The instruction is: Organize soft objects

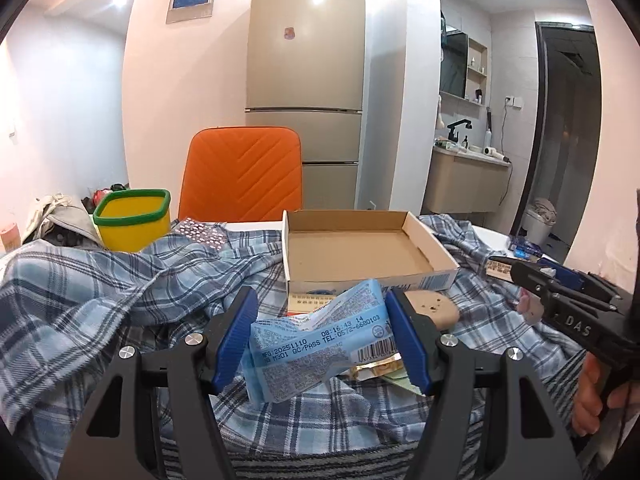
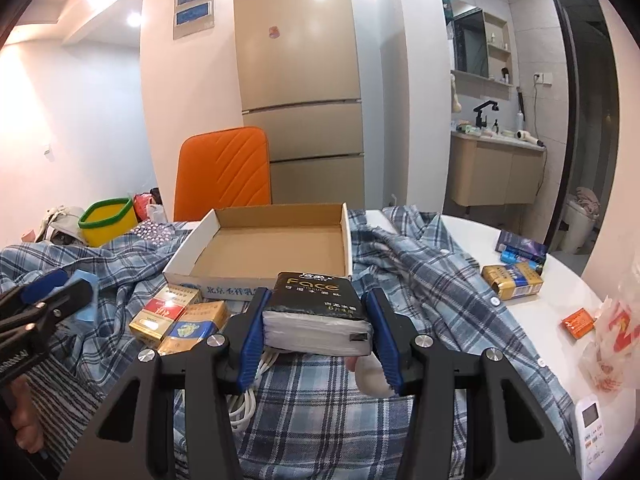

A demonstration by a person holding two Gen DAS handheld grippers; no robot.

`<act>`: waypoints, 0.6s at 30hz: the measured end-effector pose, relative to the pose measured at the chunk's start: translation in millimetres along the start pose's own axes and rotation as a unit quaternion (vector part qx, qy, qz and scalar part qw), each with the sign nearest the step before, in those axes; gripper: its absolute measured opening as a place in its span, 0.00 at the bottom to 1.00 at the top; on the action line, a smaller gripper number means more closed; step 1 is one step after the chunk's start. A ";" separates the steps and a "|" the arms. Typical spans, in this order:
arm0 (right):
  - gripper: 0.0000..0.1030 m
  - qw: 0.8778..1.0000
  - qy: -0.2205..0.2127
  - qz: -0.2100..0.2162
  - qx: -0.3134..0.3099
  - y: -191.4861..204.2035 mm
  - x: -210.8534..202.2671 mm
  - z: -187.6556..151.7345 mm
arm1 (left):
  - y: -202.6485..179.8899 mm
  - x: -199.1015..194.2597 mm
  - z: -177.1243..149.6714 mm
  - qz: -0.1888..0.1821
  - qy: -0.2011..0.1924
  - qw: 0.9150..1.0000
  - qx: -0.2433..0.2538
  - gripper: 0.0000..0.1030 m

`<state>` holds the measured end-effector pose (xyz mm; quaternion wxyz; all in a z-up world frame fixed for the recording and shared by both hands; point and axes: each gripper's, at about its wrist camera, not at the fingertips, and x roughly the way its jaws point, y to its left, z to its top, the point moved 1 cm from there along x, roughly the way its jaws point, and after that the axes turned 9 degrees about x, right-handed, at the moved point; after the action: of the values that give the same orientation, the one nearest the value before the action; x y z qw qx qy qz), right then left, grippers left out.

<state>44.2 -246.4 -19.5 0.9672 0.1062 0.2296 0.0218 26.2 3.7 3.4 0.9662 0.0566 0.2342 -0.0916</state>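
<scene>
Soft goods, two lifted, none yet boxed.
Left gripper (image 1: 322, 340) clamps blue tissue packet (image 1: 316, 344); right gripper (image 2: 316, 326) clamps black tissue pack (image 2: 318, 314); both just before the empty cardboard box (image 2: 200, 236); plaid shirt (image 2: 420, 276) lies unsorted.

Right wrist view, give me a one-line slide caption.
Right gripper clamps a black tissue pack above a plaid shirt, facing an empty cardboard tray.
</scene>
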 end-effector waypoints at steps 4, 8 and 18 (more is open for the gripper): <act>0.50 1.000 -0.010 0.006 0.007 -0.5 -8.8 9.1 | -0.1 -6.4 12.0 -0.019 0.005 1.000 -0.006 0.63; 0.50 0.999 -0.032 0.006 -0.004 3.6 -23.6 22.7 | -7.5 -13.1 23.5 0.002 -0.011 1.000 0.018 0.63; 0.50 0.997 -0.072 0.010 -0.032 18.3 -47.6 55.8 | -9.6 -20.5 51.3 -0.009 -0.026 1.000 0.006 0.63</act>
<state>26.8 -243.8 53.9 0.9838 0.0793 0.1577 0.0314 29.0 -10.4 57.6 0.9707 0.0578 0.2091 -0.1030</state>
